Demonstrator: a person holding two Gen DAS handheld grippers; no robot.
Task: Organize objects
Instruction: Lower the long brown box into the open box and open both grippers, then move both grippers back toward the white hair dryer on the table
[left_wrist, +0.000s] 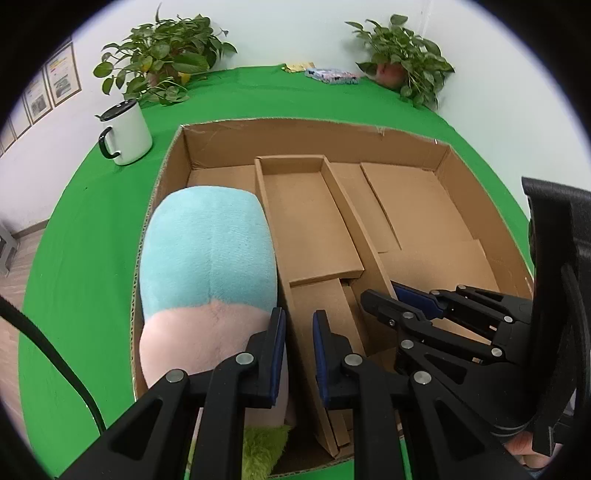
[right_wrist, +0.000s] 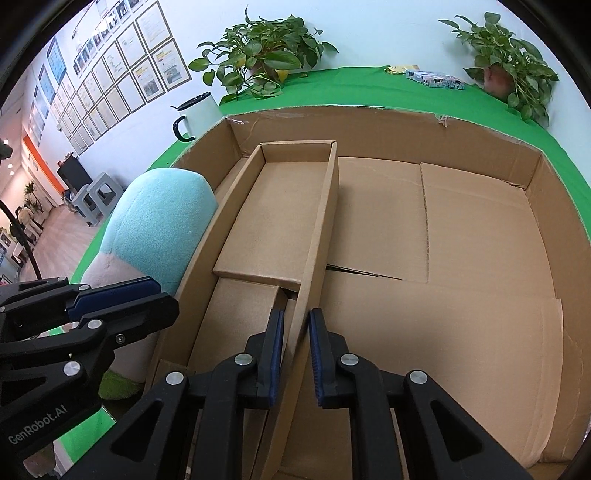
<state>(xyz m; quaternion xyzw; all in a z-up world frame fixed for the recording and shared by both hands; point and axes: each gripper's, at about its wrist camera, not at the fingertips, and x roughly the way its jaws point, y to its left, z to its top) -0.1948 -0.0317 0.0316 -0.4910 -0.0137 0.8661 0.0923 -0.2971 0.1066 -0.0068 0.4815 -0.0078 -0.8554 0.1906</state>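
A big open cardboard box (left_wrist: 170, 173) (right_wrist: 535, 162) sits on the green table. Inside it stands a narrow cardboard tray (left_wrist: 310, 214) (right_wrist: 280, 206). A plush toy, light blue and pink (left_wrist: 207, 266) (right_wrist: 159, 229), lies along the box's left side. My left gripper (left_wrist: 298, 354) straddles the tray's left wall with a small gap on each side. My right gripper (right_wrist: 296, 354) straddles the tray's right wall, jaws close around it. The right gripper also shows in the left wrist view (left_wrist: 399, 306), and the left gripper in the right wrist view (right_wrist: 122, 299).
A white mug with a black lid (left_wrist: 125, 133) (right_wrist: 195, 114) stands left of the box. Two potted plants (left_wrist: 166, 59) (left_wrist: 402, 55) and a small packet (left_wrist: 332, 75) sit at the table's far edge. Loose cardboard flaps (right_wrist: 443, 258) line the box floor.
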